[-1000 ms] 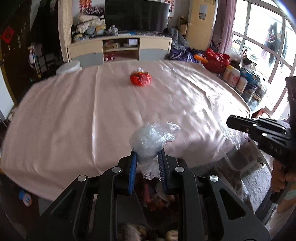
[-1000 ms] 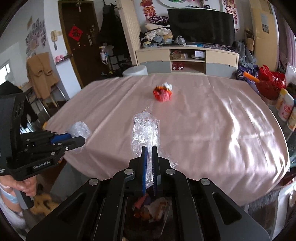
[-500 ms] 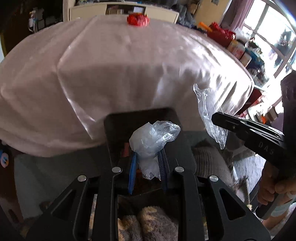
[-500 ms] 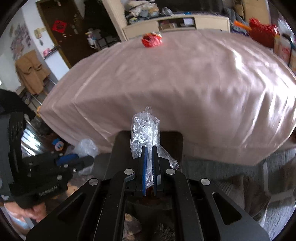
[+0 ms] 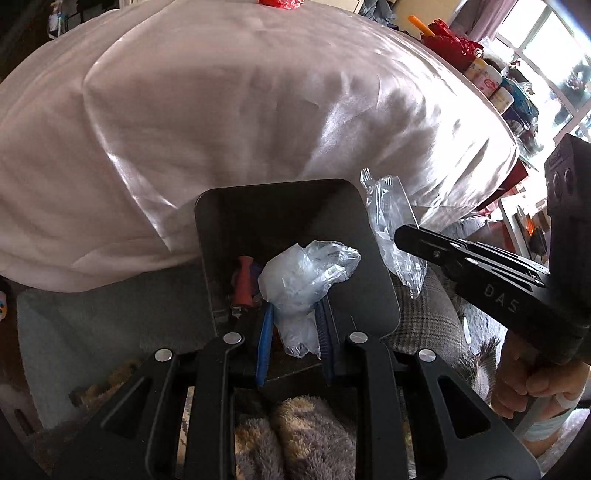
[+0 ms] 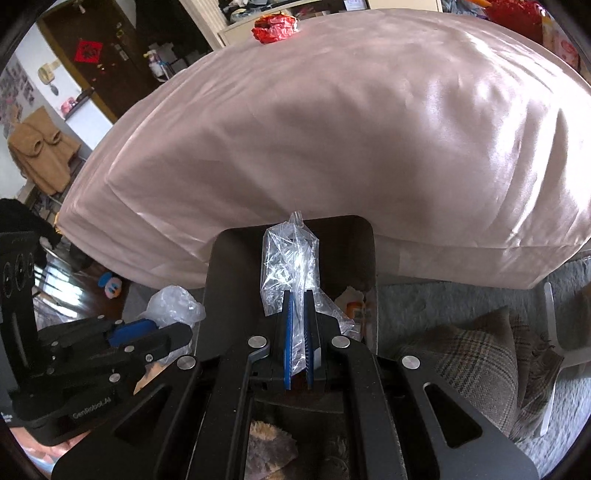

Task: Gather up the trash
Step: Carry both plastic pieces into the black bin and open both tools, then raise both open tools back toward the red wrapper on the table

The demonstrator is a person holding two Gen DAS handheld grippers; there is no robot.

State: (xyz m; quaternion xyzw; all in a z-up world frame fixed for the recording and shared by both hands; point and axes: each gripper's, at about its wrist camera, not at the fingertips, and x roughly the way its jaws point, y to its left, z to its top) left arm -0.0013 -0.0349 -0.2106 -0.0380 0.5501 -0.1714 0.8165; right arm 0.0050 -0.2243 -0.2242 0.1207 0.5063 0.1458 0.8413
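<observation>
Over the bin: we hold both grippers above the dark trash bin [image 5: 373, 266], which stands against the table's draped pink cloth [image 5: 221, 110].
Left gripper [image 5: 295, 332]: we grasp a crumpled bluish plastic bag [image 5: 303, 277] between the blue pads, above the bin's opening.
Right gripper [image 6: 298, 332]: we clench a clear crinkled wrapper [image 6: 290, 262], its pads nearly together, over the bin.
Inside the bin: we see an orange-red piece [image 5: 242, 280] and paper scraps [image 6: 354, 302].
On the table: a red crumpled wrapper [image 6: 275, 27] lies at the far side.
</observation>
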